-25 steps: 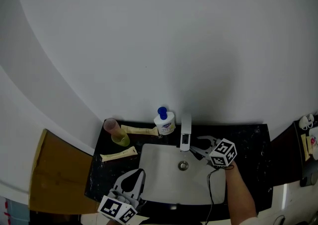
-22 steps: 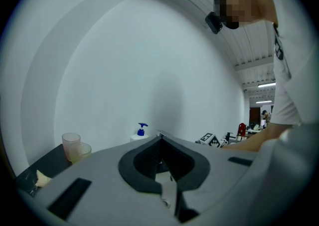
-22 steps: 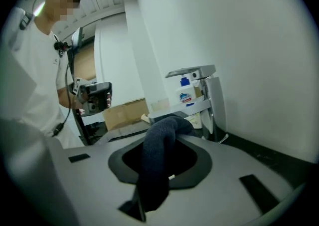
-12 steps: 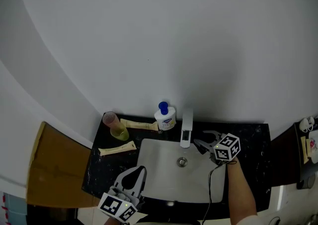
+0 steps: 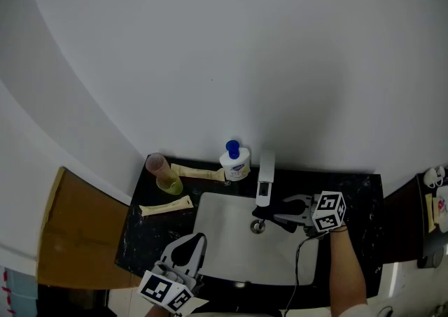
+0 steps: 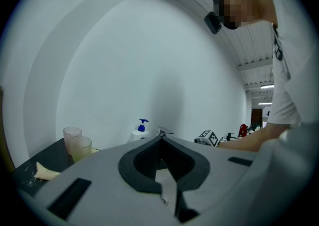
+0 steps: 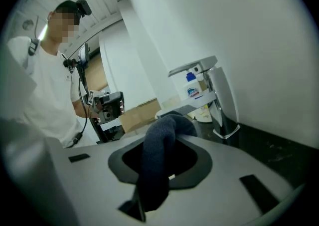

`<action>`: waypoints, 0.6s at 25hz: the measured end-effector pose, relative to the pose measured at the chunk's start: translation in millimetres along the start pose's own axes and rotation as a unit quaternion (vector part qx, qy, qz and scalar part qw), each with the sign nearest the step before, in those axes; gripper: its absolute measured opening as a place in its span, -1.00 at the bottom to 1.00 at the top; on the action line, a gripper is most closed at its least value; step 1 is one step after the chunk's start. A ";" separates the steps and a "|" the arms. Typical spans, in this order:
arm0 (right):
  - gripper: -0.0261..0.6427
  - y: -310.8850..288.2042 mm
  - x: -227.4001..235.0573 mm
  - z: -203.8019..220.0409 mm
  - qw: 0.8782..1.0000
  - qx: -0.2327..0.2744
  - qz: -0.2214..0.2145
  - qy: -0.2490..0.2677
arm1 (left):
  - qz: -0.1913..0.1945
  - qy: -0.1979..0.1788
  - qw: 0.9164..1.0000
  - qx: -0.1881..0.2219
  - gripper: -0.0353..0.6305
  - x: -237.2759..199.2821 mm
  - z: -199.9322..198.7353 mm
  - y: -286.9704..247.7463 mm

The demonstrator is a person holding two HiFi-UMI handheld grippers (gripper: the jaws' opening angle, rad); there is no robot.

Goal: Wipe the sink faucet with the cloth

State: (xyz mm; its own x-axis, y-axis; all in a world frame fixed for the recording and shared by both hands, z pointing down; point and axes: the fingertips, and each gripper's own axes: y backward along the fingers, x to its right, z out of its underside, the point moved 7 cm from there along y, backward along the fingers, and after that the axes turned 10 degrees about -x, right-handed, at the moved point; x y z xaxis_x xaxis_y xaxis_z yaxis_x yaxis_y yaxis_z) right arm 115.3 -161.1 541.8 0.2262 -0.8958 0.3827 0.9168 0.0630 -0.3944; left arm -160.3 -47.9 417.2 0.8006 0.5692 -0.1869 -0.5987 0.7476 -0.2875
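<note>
At the front left edge of the sink (image 5: 222, 247), the left gripper (image 5: 194, 244) hung with its jaws together and empty, likely parked clear of the work. To the right, the right gripper (image 5: 274, 211) was clamped on the dark cloth (image 7: 158, 156). A wad stuck out near the faucet (image 5: 264, 180), apparently ready for wiping; contact was unclear.

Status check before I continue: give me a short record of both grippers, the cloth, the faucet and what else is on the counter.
right gripper: shut on the cloth
cloth position: over the sink, beside the faucet spout; contact cannot be told
left gripper: shut, empty, at the sink's near edge
counter: soap bottle and two cups, left of the faucet
</note>
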 end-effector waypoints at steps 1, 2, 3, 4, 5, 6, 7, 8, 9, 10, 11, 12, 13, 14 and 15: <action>-0.64 0.4 -0.8 4.5 1.000 -0.005 -0.002 -0.007 | 0.002 0.000 1.000 0.001 -0.90 0.4 -0.6 -1.3; -0.64 1.8 2.7 7.9 1.000 -0.006 0.010 -0.017 | 0.004 0.000 1.000 0.002 -0.90 0.9 -1.4 -2.5; -0.64 4.2 9.7 9.7 0.999 -0.001 0.033 -0.027 | 0.006 -0.001 1.000 0.003 -0.90 1.4 -2.2 -3.8; -0.64 7.1 18.7 9.8 0.997 0.006 0.062 -0.037 | 0.008 -0.001 1.000 0.003 -0.90 2.0 -2.9 -5.1; -0.64 9.6 28.0 8.1 0.995 0.012 0.090 -0.042 | 0.010 -0.001 1.000 0.003 -0.90 2.6 -3.5 -6.2; -0.64 11.4 36.3 4.6 0.993 0.018 0.112 -0.043 | 0.011 -0.002 1.000 0.004 -0.90 3.3 -4.0 -7.3; -0.64 12.4 43.2 -0.2 0.991 0.022 0.127 -0.041 | 0.013 -0.002 1.000 0.004 -0.90 4.1 -4.3 -8.1; -0.64 12.7 49.0 -5.6 0.990 0.025 0.137 -0.038 | 0.014 -0.003 1.000 0.004 -0.90 4.8 -4.3 -8.7; -0.64 12.6 54.0 -10.7 0.989 0.027 0.144 -0.035 | 0.015 -0.003 1.000 0.003 -0.90 5.5 -4.3 -9.1; -0.64 12.4 58.4 -14.9 0.988 0.028 0.149 -0.033 | 0.015 -0.003 1.000 0.002 -0.90 6.2 -4.1 -9.4; -0.64 12.2 62.2 -18.2 0.987 0.030 0.152 -0.033 | 0.016 -0.003 1.000 0.002 -0.90 6.9 -3.9 -9.4; -0.64 11.9 64.9 -21.0 0.987 0.034 0.153 -0.034 | 0.017 -0.004 1.000 0.001 -0.90 7.2 -3.7 -9.3; -0.64 11.3 66.0 -23.1 0.987 0.038 0.151 -0.034 | 0.017 -0.004 1.000 0.000 -0.90 7.1 -3.4 -9.3; -0.64 10.1 64.8 -24.7 0.988 0.043 0.144 -0.034 | 0.017 -0.004 1.000 -0.001 -0.90 6.8 -3.2 -9.5; -0.64 8.6 61.3 -25.7 0.990 0.046 0.132 -0.032 | 0.017 -0.003 1.000 -0.001 -0.90 6.3 -3.1 -10.0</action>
State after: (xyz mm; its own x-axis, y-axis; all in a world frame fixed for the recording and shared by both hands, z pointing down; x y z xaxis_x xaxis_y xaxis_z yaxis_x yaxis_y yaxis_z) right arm 128.6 -226.8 540.4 0.4787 -0.8138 0.3296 0.8486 0.3324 -0.4116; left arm -149.2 -52.8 416.0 0.7801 0.5962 -0.1898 -0.6249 0.7276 -0.2831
